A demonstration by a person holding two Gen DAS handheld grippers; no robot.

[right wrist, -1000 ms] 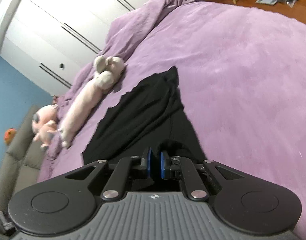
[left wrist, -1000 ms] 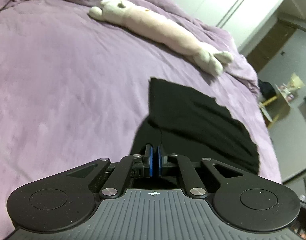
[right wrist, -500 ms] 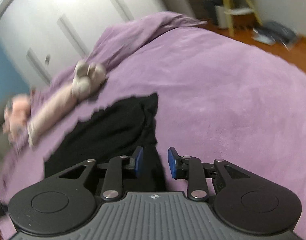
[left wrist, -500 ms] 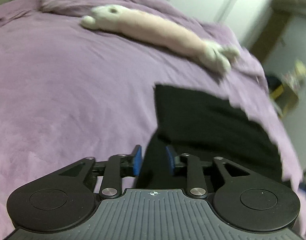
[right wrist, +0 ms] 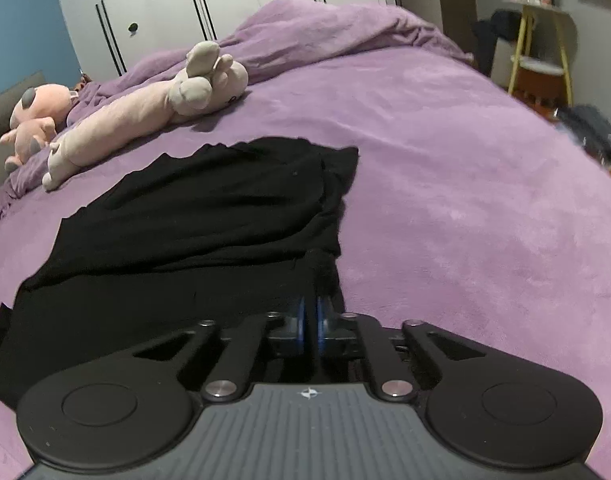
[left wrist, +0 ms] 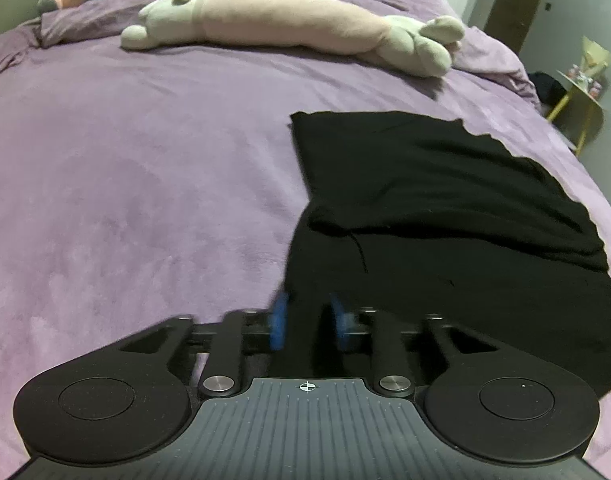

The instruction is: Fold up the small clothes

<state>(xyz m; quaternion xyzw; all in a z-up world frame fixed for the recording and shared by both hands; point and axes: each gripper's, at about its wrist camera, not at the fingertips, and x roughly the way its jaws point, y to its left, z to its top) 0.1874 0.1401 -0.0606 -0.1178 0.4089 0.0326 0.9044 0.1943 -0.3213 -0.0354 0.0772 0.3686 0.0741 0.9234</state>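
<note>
Black soft-fabric garment (left wrist: 445,200) half-folded on purple fleece bedspread (left wrist: 145,160); left gripper (left wrist: 309,320) jaws apart, empty; right gripper (right wrist: 310,320) pinching near edge (right wrist: 323,272); one-sided pull risks skewed fold

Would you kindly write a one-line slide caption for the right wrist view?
Right gripper shut on the near edge of a partly folded black garment on a purple bedspread, long plush toy beyond.
</note>
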